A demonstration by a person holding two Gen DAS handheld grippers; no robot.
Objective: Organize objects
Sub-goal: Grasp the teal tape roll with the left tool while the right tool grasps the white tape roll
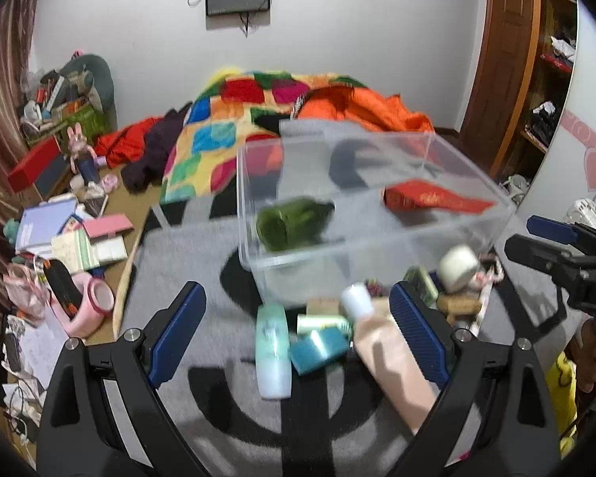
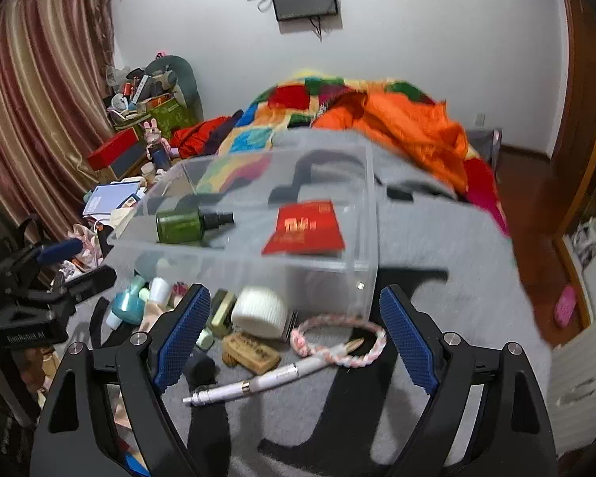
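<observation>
We held both grippers over a grey blanket (image 2: 437,238) on the bed, each angled down at a pile of small things lying just in front of a clear plastic box (image 1: 258,206). The left gripper (image 1: 294,318) had its jaws wide and empty, with a pale green tube (image 1: 273,351), a teal packet (image 1: 318,349) and a peach-coloured bottle (image 1: 389,357) lying between them; the tube's and bottle's long axes ran roughly along the line the jaws pointed. The right gripper (image 2: 294,334) was likewise wide, with nothing pressed between its pads, and under it lay a white pen (image 2: 258,383), lying slantwise across the gap, a pink braided cord (image 2: 337,342), a tan block (image 2: 250,351) and a white jar (image 2: 260,310). We judged the pen and cord nearer the right hand, the tubes nearer the left. The box already held a green bottle (image 2: 186,224) on its side and a red packet (image 2: 304,228). Motion blur softened the left view, so labels were unreadable, and the pile's far items were partly hidden behind the box wall and the pads.
</observation>
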